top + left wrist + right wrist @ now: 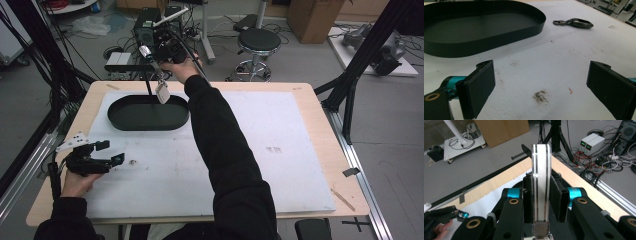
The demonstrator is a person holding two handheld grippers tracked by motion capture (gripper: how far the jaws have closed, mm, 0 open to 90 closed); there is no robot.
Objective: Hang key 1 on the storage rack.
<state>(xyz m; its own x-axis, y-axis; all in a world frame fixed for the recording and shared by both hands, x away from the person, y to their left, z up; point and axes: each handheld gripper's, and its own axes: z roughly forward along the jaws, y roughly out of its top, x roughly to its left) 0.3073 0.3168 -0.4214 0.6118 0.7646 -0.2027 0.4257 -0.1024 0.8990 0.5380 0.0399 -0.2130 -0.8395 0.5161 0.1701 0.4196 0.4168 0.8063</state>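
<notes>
My right gripper [159,82] is held high over the far rim of the black oval tray [150,127], shut on a flat white object [162,93] that hangs below it. In the right gripper view the white object [541,165] stands on edge between the pads [557,195], with chrome stripes and a mesh end at the bottom. My left gripper [111,152] rests low at the table's left, open, nothing between its fingers [477,85]. Ahead of it lie the tray [486,42] and a dark metal clasp [574,23] on the mat.
A white mat [280,150] covers most of the wooden table, with a dirt smudge [540,96] near my left gripper. The right sleeve [225,150] crosses the middle. A stool [258,41], cables and equipment stand behind the table; a black frame post [350,95] rises at the right.
</notes>
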